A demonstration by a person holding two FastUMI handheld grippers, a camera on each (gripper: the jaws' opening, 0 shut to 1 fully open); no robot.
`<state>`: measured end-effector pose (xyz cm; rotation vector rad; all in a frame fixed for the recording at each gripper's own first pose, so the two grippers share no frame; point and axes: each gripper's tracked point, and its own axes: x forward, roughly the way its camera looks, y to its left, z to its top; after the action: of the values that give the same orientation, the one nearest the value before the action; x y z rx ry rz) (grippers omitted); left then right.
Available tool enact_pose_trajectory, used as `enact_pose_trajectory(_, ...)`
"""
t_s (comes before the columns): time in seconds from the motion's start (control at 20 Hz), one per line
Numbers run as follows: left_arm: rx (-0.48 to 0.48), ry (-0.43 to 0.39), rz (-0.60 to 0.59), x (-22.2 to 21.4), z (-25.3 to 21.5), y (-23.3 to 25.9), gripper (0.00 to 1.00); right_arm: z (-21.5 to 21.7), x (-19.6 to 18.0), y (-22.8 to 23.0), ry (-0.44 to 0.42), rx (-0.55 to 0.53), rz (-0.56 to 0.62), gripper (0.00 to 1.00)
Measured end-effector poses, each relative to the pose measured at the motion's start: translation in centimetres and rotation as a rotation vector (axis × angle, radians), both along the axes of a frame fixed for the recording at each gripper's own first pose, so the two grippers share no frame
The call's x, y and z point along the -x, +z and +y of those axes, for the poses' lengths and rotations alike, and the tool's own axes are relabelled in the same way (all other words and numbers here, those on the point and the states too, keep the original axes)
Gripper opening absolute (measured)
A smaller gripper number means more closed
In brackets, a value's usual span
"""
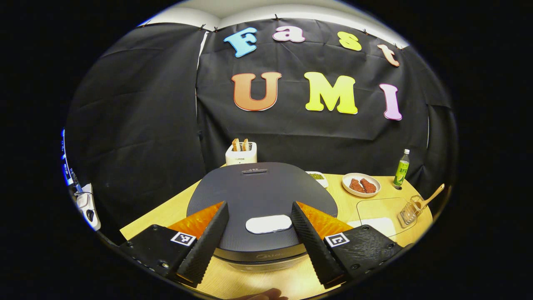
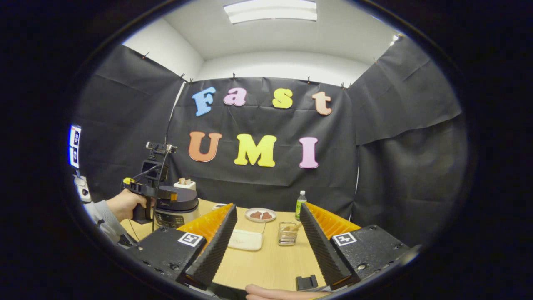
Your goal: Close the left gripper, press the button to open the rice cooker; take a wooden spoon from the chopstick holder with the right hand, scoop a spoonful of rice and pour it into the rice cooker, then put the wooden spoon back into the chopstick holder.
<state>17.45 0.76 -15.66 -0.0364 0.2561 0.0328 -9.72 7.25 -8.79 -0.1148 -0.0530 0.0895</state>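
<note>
The rice cooker (image 1: 266, 189) has a dark, closed lid with a white button (image 1: 268, 223) near its front edge. My left gripper (image 1: 259, 205) is open just above the lid, one finger on each side of the button. In the right gripper view a hand (image 2: 125, 204) holds that gripper over the rice cooker (image 2: 178, 209). My right gripper (image 2: 268, 208) is open and holds nothing, well short of the clear chopstick holder (image 2: 287, 233). The wooden spoon (image 2: 296, 227) leans in the holder. A clear box of rice (image 2: 245, 240) lies left of the holder.
At the back of the wooden table (image 2: 270, 262) stand a plate of meat (image 2: 260, 215), a green bottle (image 2: 300, 205) and a toaster (image 1: 241, 153). A small dish of greens (image 1: 318, 177) sits behind the cooker. A small black block (image 2: 306, 282) lies at the front edge.
</note>
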Motion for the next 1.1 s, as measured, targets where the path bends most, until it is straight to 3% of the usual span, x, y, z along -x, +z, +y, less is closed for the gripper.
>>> enact_pose_trajectory(0.4,0.005,0.016,-0.123,0.5,-0.3,0.0,0.98,1.0,0.7,-0.2,0.022,0.013,0.007,0.99)
enact_pose_trajectory(0.75,0.025,0.025,-0.157,1.0,-0.7,-1.0,0.98,0.2,0.4,-0.4,0.0,0.014,0.021,0.98)
enact_pose_trajectory(0.95,-0.011,0.024,-0.255,1.1,-0.7,-0.6,0.99,0.6,0.7,-0.3,0.009,0.019,0.024,0.98)
enact_pose_trajectory(1.1,-0.005,0.009,-0.25,1.5,-1.0,-0.6,0.98,0.6,0.6,-0.4,0.01,0.016,0.022,0.98)
